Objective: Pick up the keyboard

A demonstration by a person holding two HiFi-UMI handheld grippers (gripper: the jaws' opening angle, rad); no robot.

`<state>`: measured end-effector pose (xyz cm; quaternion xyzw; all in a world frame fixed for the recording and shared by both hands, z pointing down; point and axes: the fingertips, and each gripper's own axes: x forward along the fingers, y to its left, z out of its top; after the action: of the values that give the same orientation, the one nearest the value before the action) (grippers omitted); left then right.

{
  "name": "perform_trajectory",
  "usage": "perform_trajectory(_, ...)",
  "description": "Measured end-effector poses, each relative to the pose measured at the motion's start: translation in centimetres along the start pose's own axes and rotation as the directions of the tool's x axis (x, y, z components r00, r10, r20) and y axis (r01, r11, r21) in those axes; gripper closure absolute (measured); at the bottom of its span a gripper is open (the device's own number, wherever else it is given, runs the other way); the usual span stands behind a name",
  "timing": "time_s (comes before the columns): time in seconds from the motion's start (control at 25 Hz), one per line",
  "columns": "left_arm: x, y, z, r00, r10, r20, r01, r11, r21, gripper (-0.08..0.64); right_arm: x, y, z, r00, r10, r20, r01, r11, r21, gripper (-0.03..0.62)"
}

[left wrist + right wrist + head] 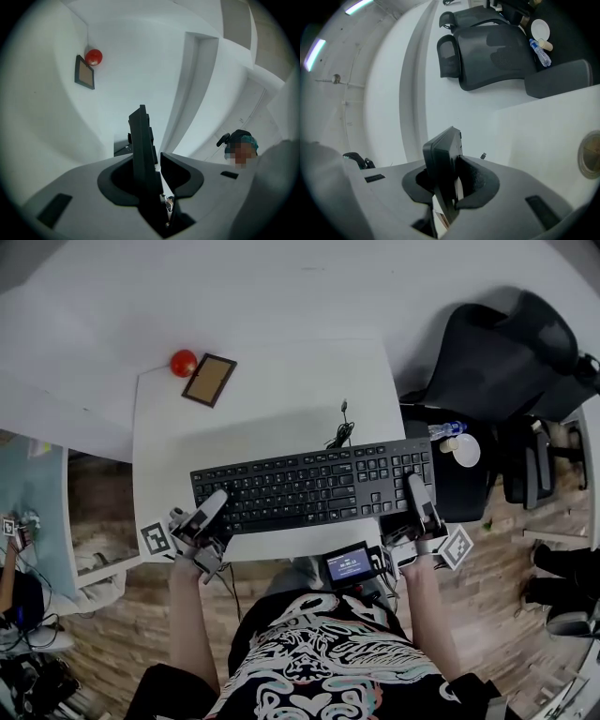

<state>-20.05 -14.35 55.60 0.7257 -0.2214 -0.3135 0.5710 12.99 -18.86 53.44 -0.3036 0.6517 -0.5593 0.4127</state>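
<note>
Here we held the keyboard (314,486) over the table (281,399), the left gripper (214,507) and the right gripper (417,491) each clamped on one end. An uneven lift could slip an end from the fingers. Beyond the fingertips lay a small frame (209,380), the loose cable (341,430) and a red ball (184,363), blocking nothing.

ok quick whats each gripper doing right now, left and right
left gripper: closed on the left end of the keyboard
right gripper: closed on the keyboard's right end
</note>
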Motion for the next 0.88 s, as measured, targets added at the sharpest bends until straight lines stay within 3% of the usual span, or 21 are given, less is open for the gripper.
perform_trajectory(0.88, -0.10, -0.24, -0.17, 1.000, -0.006, -0.008, 0.006, 0.997, 0.076, 0.414, -0.07, 0.32, -0.14, 1.000, 0.015, -0.013, -0.015, 0.999, -0.031, 0.495)
